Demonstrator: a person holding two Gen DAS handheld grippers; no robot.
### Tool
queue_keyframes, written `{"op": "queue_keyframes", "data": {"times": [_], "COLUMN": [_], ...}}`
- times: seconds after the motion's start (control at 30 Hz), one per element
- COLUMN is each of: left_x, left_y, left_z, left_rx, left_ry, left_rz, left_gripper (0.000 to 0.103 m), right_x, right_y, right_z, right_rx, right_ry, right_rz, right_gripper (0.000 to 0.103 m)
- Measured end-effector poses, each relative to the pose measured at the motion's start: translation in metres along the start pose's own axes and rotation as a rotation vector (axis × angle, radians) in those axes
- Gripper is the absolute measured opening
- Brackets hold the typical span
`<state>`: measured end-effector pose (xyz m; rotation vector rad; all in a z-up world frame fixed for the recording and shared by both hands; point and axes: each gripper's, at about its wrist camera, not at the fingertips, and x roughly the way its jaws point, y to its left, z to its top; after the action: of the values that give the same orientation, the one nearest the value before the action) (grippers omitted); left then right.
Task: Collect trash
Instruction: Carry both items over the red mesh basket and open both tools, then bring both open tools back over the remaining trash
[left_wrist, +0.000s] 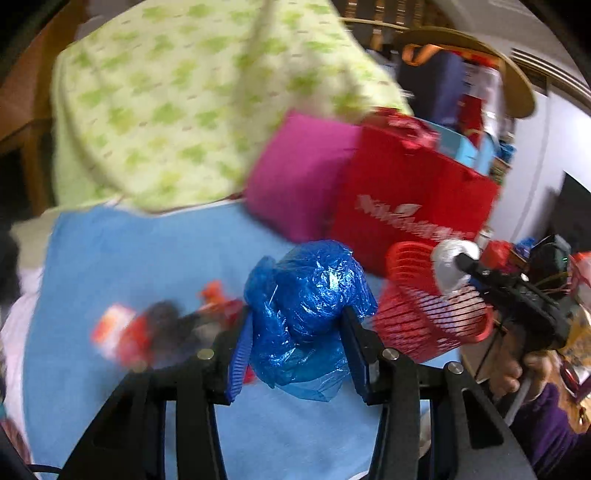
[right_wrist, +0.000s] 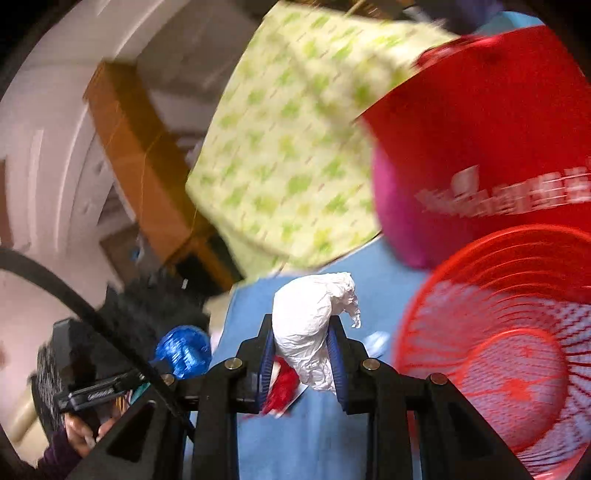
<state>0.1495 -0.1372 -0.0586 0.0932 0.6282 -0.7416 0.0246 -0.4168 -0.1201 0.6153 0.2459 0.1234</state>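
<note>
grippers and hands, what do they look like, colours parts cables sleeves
Both are black plastic tools. The left gripper and right gripper each have two angular black fingers lined with ribbed blue pads, with round silver bolt heads on the linkage. A black cable arcs past the right one. The hand shows a dark purple sleeve.

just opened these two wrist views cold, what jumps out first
Each gripper is clamped on a wad of trash: the left gripper holds a crumpled blue plastic bag, the right gripper a crumpled white paper wad. Just right of both sits a red mesh basket on the blue cloth, with a red tote bag and a green-patterned pillow behind.
</note>
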Motion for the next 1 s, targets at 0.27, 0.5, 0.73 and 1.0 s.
{"op": "queue_keyframes", "data": {"times": [0.27,0.5,0.73,1.0], "left_x": [0.076,0.128,0.100,0.033], "left_y": [-0.106,-0.159,-0.116,0.024], "left_z": [0.035,0.036,0.020,-0.018], "left_rx": [0.109,0.195,0.164,0.011], "left_ry": [0.049,0.097,0.062,0.040], "left_rz": [-0.108,-0.092,-0.022,0.302], "left_gripper": [0.052,0.068,0.069,0.072], "right_x": [-0.058,-0.065,-0.072,-0.048], "right_y": [-0.082,-0.116,-0.098,-0.005], "right_z": [0.027,0.039,0.035,0.016], "right_rx": [0.242,0.349,0.233,-0.078], "right_ry": [-0.126,-0.162,-0.196,-0.186], "right_rz": [-0.104,-0.191,-0.185,-0.017], "right_gripper": [0.032,0.062,0.078,0.078]}}
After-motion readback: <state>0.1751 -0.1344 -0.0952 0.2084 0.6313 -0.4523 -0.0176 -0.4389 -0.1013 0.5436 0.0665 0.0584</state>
